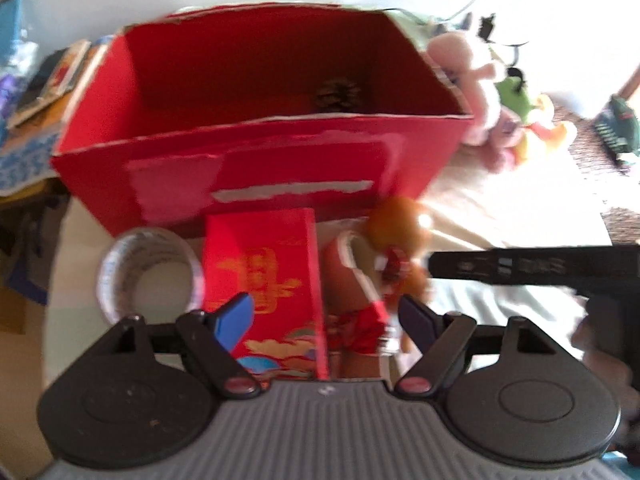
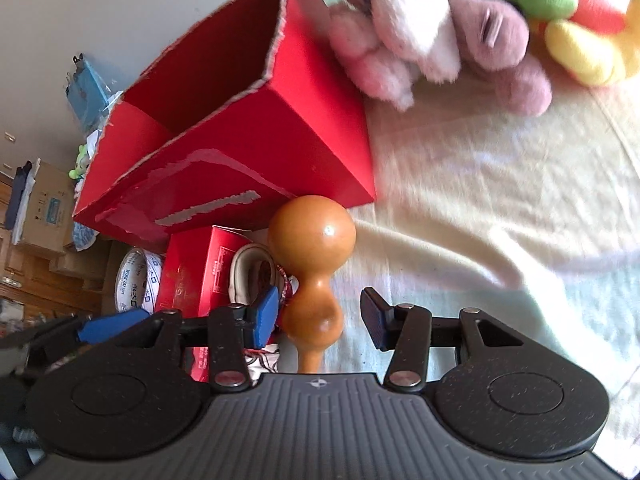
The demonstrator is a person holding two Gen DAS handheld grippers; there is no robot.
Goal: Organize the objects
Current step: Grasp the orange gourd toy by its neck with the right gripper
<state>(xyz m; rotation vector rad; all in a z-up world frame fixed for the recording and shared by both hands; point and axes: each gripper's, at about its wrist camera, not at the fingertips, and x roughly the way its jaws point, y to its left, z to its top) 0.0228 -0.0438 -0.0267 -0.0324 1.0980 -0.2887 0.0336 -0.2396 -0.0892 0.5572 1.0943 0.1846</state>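
Note:
A large open red box stands on the cream cloth, with a pinecone on its floor. In front of it lie a small red box with gold print, a small shoe-shaped ornament and an orange gourd with a red tassel. My left gripper is open above the small red box and the ornament. My right gripper is open around the gourd's narrow waist, with a gap at its right pad. One of its black fingers reaches in from the right.
A tape roll lies left of the small red box. Plush toys are piled behind the big box at the right. Books and cardboard boxes sit off to the left. Cream cloth stretches to the right.

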